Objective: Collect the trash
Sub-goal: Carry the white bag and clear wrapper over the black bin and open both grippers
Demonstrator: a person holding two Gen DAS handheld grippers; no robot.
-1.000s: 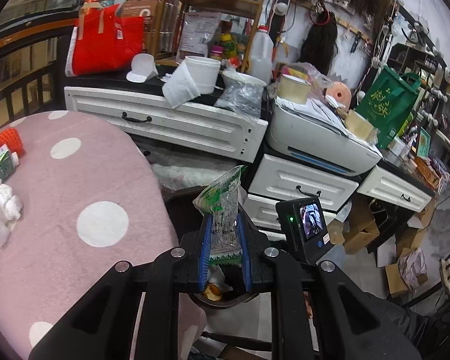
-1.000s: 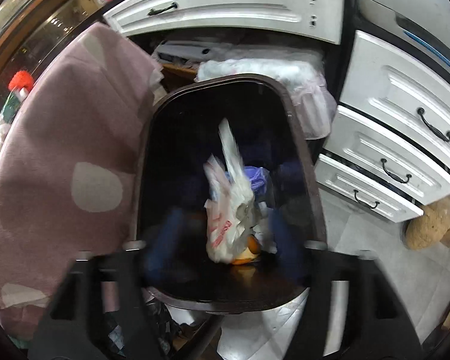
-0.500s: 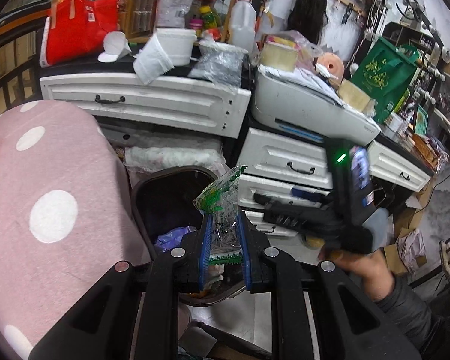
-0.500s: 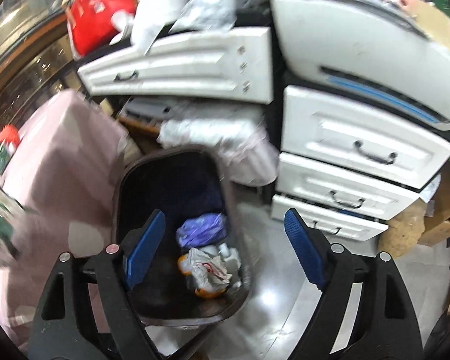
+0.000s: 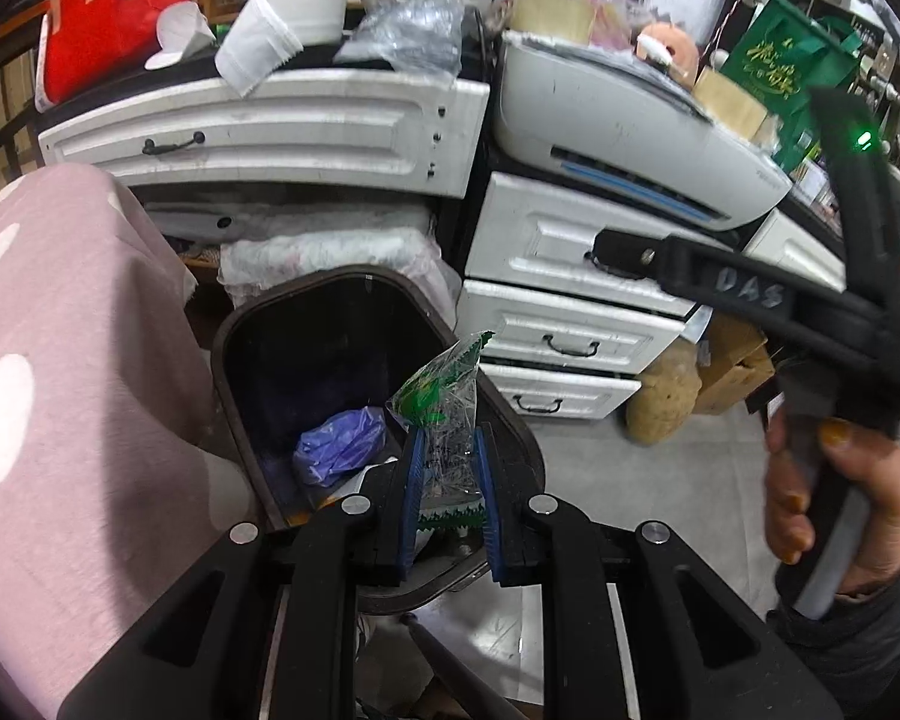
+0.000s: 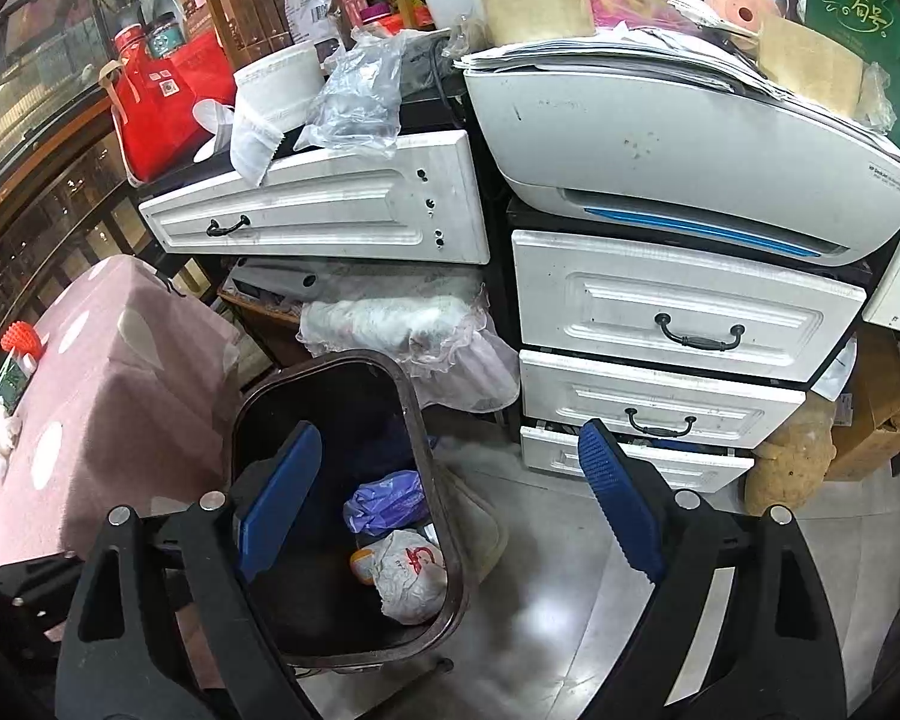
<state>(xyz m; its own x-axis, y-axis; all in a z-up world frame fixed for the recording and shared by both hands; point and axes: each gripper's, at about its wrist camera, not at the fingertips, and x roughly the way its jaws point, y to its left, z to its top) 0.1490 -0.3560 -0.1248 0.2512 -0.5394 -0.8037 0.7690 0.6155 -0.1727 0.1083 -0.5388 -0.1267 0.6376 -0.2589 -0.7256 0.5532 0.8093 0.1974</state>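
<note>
Left gripper point(image 5: 448, 468) is clenching a clear green-printed wrapper point(image 5: 444, 414) between its blue jaws, holding it over the dark bin point(image 5: 282, 300); right gripper point(image 6: 444, 504) is opening its jaws with nothing between them; purple bag point(image 6: 384, 504) and white crumpled bag point(image 6: 408, 570) are lying inside the bin beside the pink dotted cloth point(image 5: 60, 360).
</note>
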